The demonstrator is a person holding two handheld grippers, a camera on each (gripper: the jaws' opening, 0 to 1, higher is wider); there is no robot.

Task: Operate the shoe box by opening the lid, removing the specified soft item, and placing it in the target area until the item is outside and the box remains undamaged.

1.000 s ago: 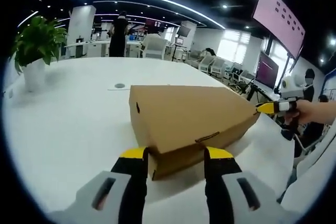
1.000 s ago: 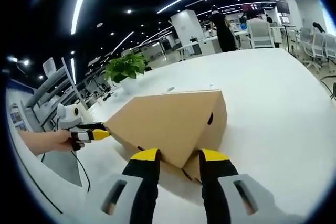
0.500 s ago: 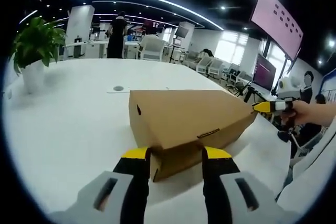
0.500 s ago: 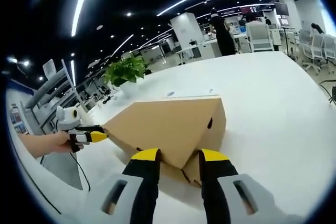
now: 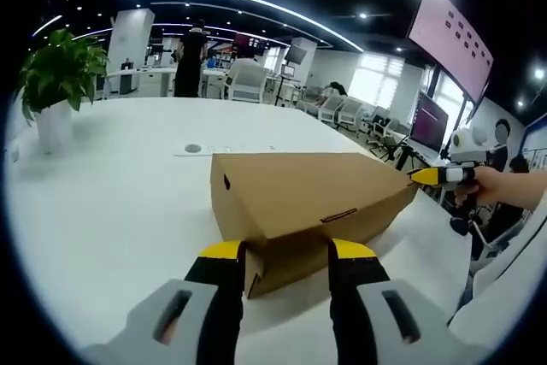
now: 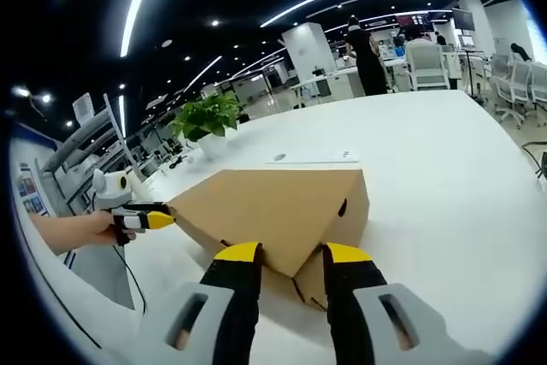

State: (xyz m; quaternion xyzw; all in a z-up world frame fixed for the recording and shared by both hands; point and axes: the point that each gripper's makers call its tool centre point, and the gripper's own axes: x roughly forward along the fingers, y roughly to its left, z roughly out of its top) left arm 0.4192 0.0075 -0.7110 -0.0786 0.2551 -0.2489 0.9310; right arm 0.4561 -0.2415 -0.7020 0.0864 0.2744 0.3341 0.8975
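Note:
A closed brown cardboard shoe box (image 5: 299, 194) lies on the white table (image 5: 111, 203). Its lid overhangs the base at the near corner. My left gripper (image 5: 286, 251) is open, its yellow-tipped jaws standing either side of that near corner. At the box's far right corner the right gripper (image 5: 426, 176) touches the lid with its tip, held by a hand (image 5: 504, 184). In the right gripper view the box (image 6: 273, 207) is seen from the opposite end. My right gripper (image 6: 291, 254) is open astride the corner there. The left gripper (image 6: 162, 219) meets the far left corner.
A potted plant (image 5: 60, 66) stands at the table's far left and shows as the plant (image 6: 205, 117) behind the box. A round cable port (image 5: 193, 149) sits in the tabletop beyond the box. Office chairs (image 5: 342, 108) and a standing person (image 5: 190, 57) are in the background.
Both views have dropped slightly, so the lid's top appears flatter. Each gripper stays at its corner of the box.

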